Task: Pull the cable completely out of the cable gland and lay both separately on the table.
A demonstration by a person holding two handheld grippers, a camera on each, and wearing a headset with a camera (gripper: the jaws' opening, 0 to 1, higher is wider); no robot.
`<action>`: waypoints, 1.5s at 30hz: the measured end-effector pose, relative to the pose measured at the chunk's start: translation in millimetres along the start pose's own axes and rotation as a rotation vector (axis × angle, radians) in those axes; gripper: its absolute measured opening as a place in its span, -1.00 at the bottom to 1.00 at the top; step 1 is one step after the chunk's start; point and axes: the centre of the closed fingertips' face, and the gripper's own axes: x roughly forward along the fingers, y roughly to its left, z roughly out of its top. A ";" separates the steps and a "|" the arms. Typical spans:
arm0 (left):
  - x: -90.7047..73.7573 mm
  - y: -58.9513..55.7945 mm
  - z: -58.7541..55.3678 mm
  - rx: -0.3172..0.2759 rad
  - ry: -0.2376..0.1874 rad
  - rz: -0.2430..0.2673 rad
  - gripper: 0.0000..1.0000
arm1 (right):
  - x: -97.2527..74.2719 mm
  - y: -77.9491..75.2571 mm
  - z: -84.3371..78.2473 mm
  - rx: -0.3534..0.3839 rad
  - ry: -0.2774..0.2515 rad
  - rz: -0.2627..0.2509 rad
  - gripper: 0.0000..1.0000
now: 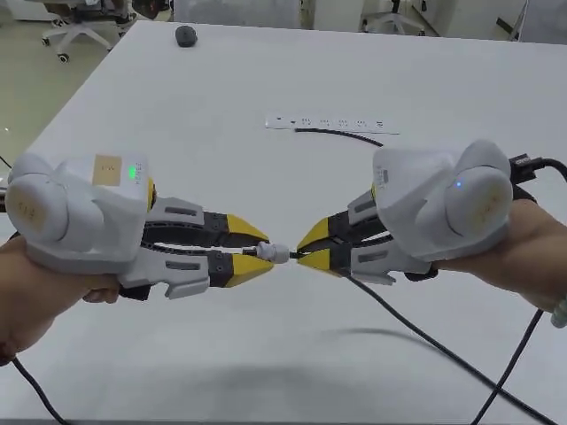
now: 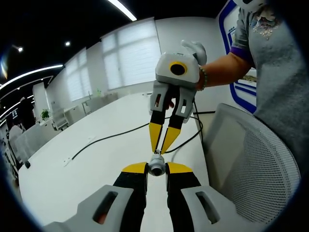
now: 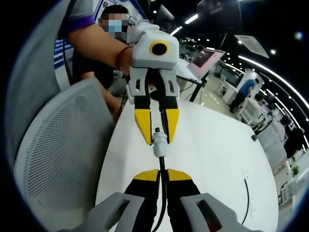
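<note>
A small white cable gland [image 1: 274, 254] hangs above the table between the two grippers. My left gripper [image 1: 264, 249] is shut on the gland [image 2: 156, 166], which sits between its yellow tips. A black cable [image 1: 399, 314] runs out of the gland to the right. My right gripper [image 1: 307, 251] is shut on it just beside the gland, and the rest trails down over the table's front edge. In the right gripper view the cable [image 3: 162, 166] rises from my jaws into the gland [image 3: 159, 142]. The grippers face each other tip to tip.
A white power strip [image 1: 323, 122] with a black cord lies mid-table. A dark mouse [image 1: 185, 35] sits at the far edge. The white table [image 1: 221, 159] is bare around them. A grey mesh chair [image 2: 251, 159] stands at the table's near side.
</note>
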 end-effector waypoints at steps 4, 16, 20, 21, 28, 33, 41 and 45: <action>-0.9 4.0 -1.6 -0.002 0.002 0.009 -0.71 | -6.3 -5.6 -10.3 0.016 0.013 -0.017 -1.00; -4.4 18.7 -15.8 -0.020 0.029 0.044 -0.71 | -16.8 -37.8 -35.2 0.098 0.050 -0.094 -1.00; -1.9 21.9 -22.2 -0.033 0.031 0.051 -0.71 | -6.2 -57.3 -27.4 0.110 0.039 -0.118 -1.00; -0.9 22.2 -25.1 -0.035 0.034 0.050 -0.71 | -3.2 -60.6 -24.5 0.117 0.033 -0.120 -1.00; 3.8 27.3 -39.5 -0.051 0.040 0.042 -0.71 | 29.2 -83.3 -4.0 0.130 -0.011 -0.110 -1.00; 9.2 32.4 -52.2 -0.054 0.050 0.030 -0.71 | 55.1 -94.6 -1.7 0.124 -0.015 -0.097 -1.00; 21.4 30.9 -74.9 -0.064 0.055 -0.014 -0.71 | 99.5 -121.3 -30.0 0.176 0.020 -0.091 -1.00; 27.5 29.3 -91.2 -0.069 0.066 -0.040 -0.71 | 124.4 -126.3 -42.3 0.194 0.044 -0.080 -1.00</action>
